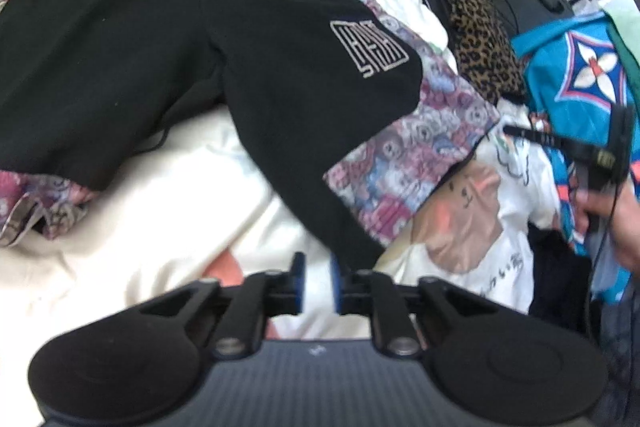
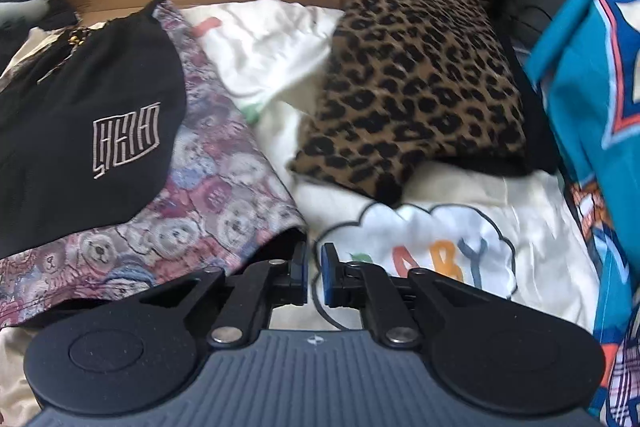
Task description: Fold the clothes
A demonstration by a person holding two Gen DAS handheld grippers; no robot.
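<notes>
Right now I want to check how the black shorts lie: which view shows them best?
The left wrist view: the black shorts show almost whole, waistband to both legs, spread over the bear-print garment. The right wrist view shows only one leg with the logo, cut off at the left edge.

Cream bed cover (image 1: pixel 168 195): bear-print garment (image 2: pixel 224 195), leopard-print cushion (image 2: pixel 408 83) lying on it.

Black shorts (image 1: pixel 168 27) are showing a white logo, lying over teddy-bear-patterned fabric (image 2: pixel 208 211); the leopard-print cushion (image 2: pixel 416 83) is showing brown and black.
</notes>
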